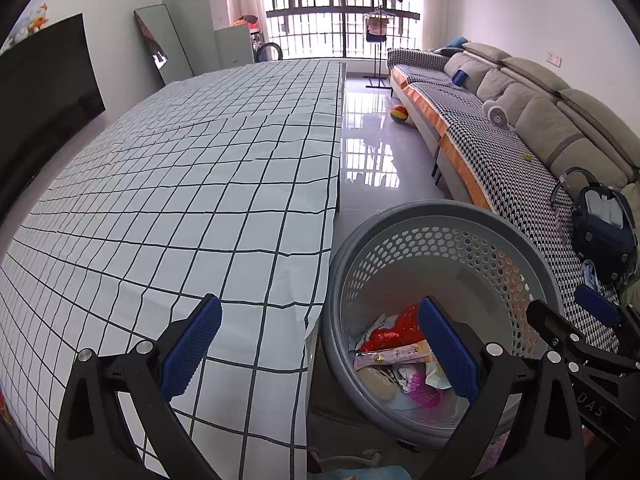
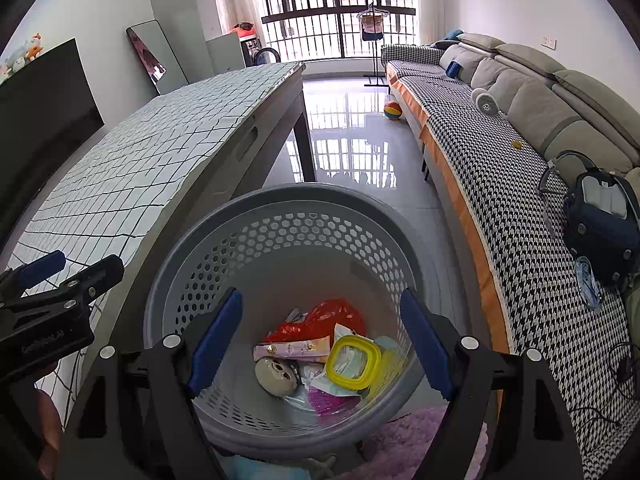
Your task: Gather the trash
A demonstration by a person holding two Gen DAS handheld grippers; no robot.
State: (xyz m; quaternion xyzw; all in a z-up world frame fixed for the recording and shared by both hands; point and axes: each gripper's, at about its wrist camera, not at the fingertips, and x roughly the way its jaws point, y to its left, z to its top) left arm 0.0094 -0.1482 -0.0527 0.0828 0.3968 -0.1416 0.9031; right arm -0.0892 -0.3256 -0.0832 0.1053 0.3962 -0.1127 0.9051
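Note:
A grey perforated basket [image 1: 440, 210] [image 2: 304, 194] stands on the floor beside the table. In it lies trash: a red plastic bag [image 2: 320, 316], a pink wrapper [image 2: 296, 350], a yellow-rimmed lid [image 2: 354, 362], a round beige piece [image 2: 276, 376] and a pink mesh piece [image 2: 332, 400]. My right gripper [image 2: 320, 340] hangs open over the basket's mouth with nothing between its blue pads [image 2: 216, 340]. My left gripper [image 1: 320, 344] is open too and holds nothing, one finger over the checked tablecloth [image 1: 180, 200], the other over the basket. Each gripper shows at the edge of the other's view.
A long sofa [image 2: 520, 152] with a houndstooth cover runs along the right, with a dark blue backpack [image 2: 600, 220] on it. A coloured ball [image 2: 392, 111] lies on the shiny floor. A dark screen [image 1: 44, 76] and a leaning mirror [image 1: 164, 44] stand left. Purple fluffy fabric [image 2: 408, 436] lies by the basket.

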